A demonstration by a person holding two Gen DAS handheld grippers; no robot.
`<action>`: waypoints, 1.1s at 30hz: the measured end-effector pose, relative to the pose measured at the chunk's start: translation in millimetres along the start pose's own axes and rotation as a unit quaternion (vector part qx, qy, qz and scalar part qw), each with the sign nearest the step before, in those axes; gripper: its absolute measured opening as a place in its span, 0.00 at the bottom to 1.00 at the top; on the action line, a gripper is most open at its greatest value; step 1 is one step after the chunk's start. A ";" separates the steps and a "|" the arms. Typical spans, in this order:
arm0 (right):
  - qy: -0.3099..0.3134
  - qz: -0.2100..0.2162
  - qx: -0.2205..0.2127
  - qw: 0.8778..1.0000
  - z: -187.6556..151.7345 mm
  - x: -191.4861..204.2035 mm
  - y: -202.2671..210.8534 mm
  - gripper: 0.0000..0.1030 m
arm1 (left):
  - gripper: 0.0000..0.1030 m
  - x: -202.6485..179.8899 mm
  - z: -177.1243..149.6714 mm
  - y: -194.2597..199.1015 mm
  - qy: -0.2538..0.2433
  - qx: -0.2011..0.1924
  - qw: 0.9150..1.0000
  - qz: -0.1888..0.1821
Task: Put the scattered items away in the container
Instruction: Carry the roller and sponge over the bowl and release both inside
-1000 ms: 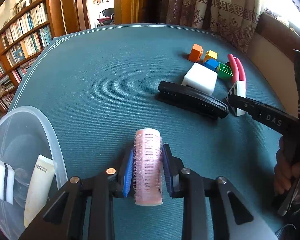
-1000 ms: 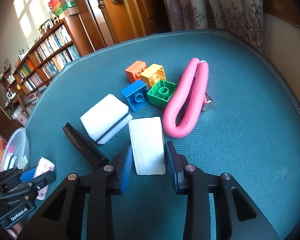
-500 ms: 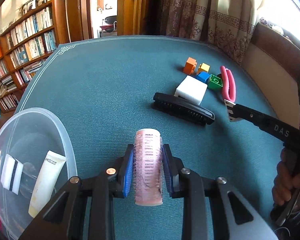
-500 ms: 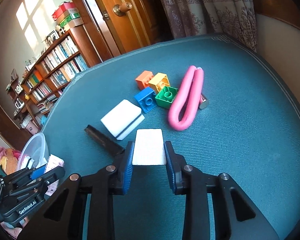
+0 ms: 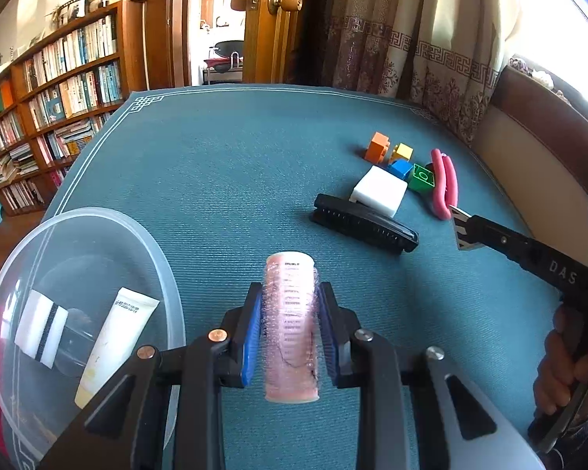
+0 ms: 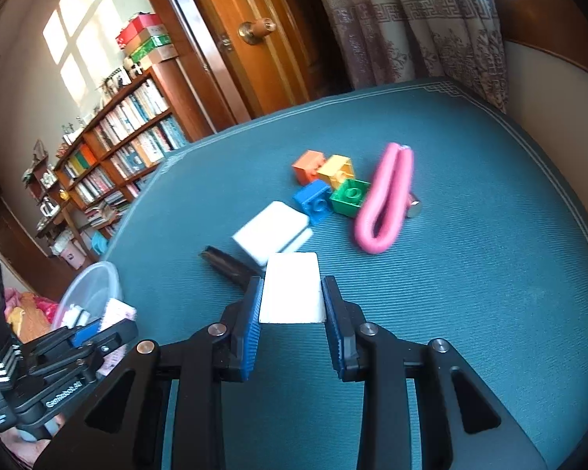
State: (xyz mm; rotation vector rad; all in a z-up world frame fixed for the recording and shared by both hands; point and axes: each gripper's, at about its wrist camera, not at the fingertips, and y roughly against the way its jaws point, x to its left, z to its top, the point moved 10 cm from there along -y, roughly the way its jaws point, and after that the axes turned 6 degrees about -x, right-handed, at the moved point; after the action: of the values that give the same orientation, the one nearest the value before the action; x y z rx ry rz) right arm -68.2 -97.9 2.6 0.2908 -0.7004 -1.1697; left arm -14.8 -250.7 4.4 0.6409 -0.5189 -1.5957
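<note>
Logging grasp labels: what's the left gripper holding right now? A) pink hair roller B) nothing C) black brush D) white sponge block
A: in the left wrist view the left gripper is shut on the pink hair roller, held off the table beside the clear container; the black brush lies on the table.

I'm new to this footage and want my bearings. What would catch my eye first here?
Each gripper carries something: the left gripper clamps a pink hair roller, the right gripper a white block. A clear bowl sits at the left table edge, holding a tube. Far right lie coloured bricks beside a folded pink tube.
</note>
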 end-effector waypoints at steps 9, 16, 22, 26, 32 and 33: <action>0.025 0.055 0.011 0.998 -5.0 58.0 -5.3 0.31 | 0.30 36.5 2.1 16.0 0.021 -0.015 0.999 0.025; 0.056 0.096 0.026 0.994 -12.1 110.1 -14.7 0.31 | 0.30 71.9 3.0 30.8 0.043 -0.030 0.997 0.052; 0.084 0.124 0.039 0.988 -23.2 151.6 -22.0 0.31 | 0.30 104.2 0.4 44.9 0.063 -0.040 0.994 0.075; 0.101 0.139 0.050 0.984 -32.7 178.0 -28.7 0.31 | 0.30 123.0 -5.4 52.2 0.075 -0.040 0.992 0.090; 0.121 0.160 0.068 0.977 -49.0 211.7 -38.3 0.31 | 0.30 146.4 -17.8 58.6 0.091 -0.035 0.990 0.105; 0.124 0.163 0.071 0.976 -52.2 215.6 -39.4 0.31 | 0.30 149.4 -19.9 59.0 0.093 -0.034 0.989 0.106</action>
State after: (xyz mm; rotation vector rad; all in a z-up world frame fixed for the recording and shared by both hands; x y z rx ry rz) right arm -18.3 -317.1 16.9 0.4172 -0.5862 -0.7563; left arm 32.0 -405.4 12.8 0.6534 -0.3791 -1.3322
